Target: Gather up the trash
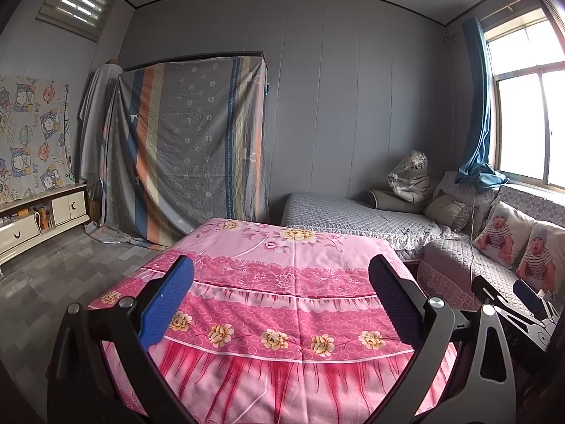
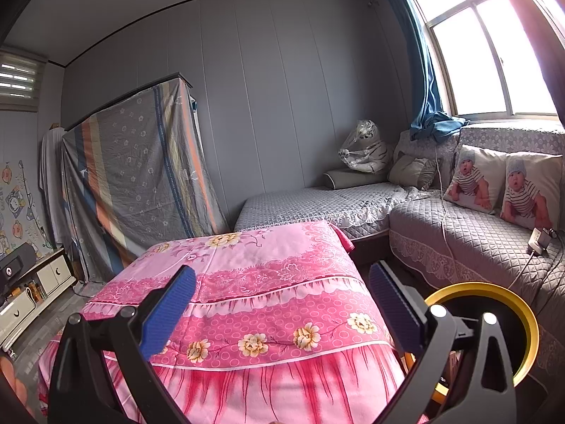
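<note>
My left gripper point(image 1: 282, 272) hangs open over a table draped in a pink flowered cloth point(image 1: 268, 321), with nothing between its blue pads point(image 1: 166, 304). My right gripper point(image 2: 282, 277) is open too and holds nothing, above the same pink cloth point(image 2: 268, 304). A round bin with a yellow rim point(image 2: 455, 288) stands just right of the table, partly hidden behind the right finger. In the left wrist view the right gripper point(image 1: 528, 295) shows at the far right edge. No loose trash is visible on the cloth.
A grey quilted corner sofa point(image 2: 469, 233) runs along the right wall, with baby-print pillows point(image 2: 473, 180), a plush tiger in plastic point(image 2: 367, 152) and a white charger with cable point(image 2: 538, 238). A cloth-covered wardrobe point(image 1: 190, 148) and a low white cabinet point(image 1: 42, 219) stand to the left.
</note>
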### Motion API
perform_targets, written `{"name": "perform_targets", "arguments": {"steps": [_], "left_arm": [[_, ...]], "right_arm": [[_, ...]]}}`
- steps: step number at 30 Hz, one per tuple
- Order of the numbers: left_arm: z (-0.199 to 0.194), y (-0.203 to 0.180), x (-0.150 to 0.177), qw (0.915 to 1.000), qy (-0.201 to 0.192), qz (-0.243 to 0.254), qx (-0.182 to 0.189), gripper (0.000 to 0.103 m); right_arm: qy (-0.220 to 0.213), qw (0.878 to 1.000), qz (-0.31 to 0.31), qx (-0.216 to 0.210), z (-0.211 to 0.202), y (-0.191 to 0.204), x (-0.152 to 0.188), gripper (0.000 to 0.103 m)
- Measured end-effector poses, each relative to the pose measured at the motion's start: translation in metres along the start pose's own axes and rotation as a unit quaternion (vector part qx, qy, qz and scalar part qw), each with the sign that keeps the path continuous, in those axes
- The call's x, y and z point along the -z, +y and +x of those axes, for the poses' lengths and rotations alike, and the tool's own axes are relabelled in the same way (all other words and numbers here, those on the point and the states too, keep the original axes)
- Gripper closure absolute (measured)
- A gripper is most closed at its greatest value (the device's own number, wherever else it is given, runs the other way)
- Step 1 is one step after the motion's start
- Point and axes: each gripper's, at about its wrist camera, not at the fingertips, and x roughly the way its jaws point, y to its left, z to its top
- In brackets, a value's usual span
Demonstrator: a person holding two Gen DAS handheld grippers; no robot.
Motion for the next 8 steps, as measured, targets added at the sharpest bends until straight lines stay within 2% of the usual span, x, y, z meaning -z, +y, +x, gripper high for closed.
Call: {"name": "perform_targets", "arguments": {"steps": [8], "left_arm": [[-0.0002, 0.0008, -0.001, 1.0, 0.002, 0.0, 0.002, 0.008]], "right_arm": [[0.001, 1.0, 0.001, 0.0, 0.0004, -0.0004, 0.0013, 0.008]]}}
